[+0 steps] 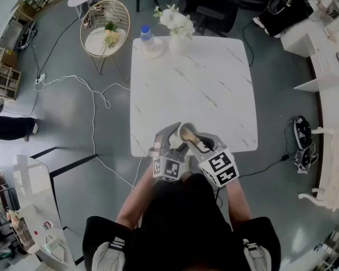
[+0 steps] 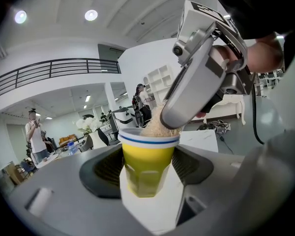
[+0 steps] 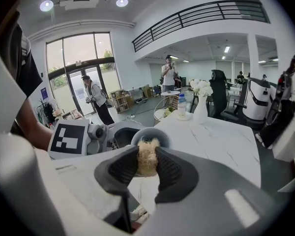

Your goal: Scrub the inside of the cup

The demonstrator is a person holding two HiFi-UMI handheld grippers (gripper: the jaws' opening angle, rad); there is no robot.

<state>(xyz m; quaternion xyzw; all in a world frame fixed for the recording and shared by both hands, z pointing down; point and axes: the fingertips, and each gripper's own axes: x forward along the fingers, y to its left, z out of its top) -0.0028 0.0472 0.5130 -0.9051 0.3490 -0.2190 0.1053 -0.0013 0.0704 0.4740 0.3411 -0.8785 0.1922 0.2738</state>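
Left gripper [image 2: 147, 176] clenches the yellow cup [image 2: 148, 151]; right gripper [image 3: 146, 171], angled in from two o'clock, pinches a fibrous scrubber [image 3: 146, 159] at its mouth; likely the scrubbing step; next: push deeper, twist.

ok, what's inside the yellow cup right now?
A tan fibrous scrub pad, pinched by the right gripper, sits in the mouth of the yellow cup. The pad and wall hide the cup's bottom.

The cup [image 2: 146, 167] is coloured yellow, its white rim banded in blue. The scrubbing wad [image 3: 146, 162] is tan. The table [image 1: 198, 89] is veined grey on white.
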